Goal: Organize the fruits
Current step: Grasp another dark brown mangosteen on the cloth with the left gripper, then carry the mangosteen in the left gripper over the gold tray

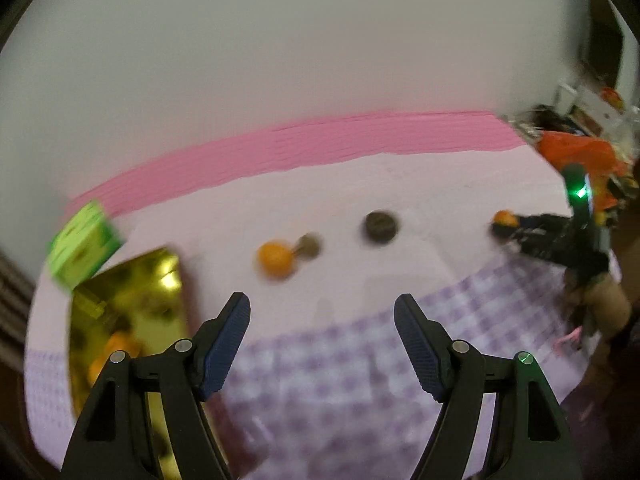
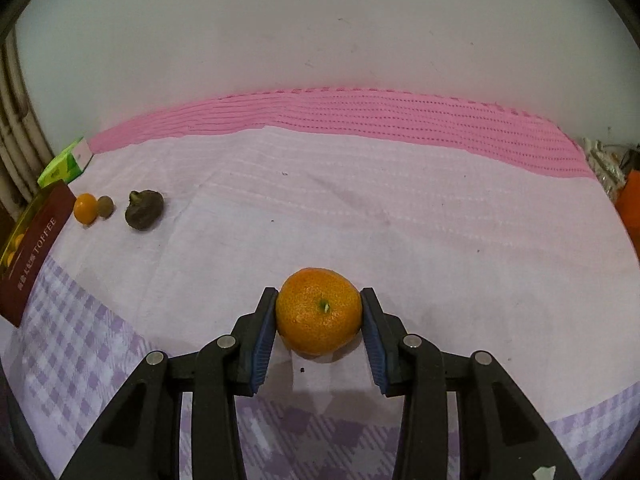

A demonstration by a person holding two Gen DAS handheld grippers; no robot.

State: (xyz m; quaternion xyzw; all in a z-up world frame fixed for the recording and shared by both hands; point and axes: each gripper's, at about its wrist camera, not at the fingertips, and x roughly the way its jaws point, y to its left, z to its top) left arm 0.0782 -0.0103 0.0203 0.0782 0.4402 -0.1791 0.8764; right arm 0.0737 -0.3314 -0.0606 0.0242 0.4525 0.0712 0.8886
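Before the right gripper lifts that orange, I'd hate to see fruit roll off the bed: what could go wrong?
The right gripper pinches the orange only at its round sides, so it might slip or bruise. On the way to the toffee box, it could knock the small orange and dark fruit rolling.

"TOFFEE" on dark red box [image 2: 34,248]

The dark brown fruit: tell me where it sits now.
In the right wrist view the dark brown fruit lies far left on the pale cloth, right of the small round fruit and small orange.
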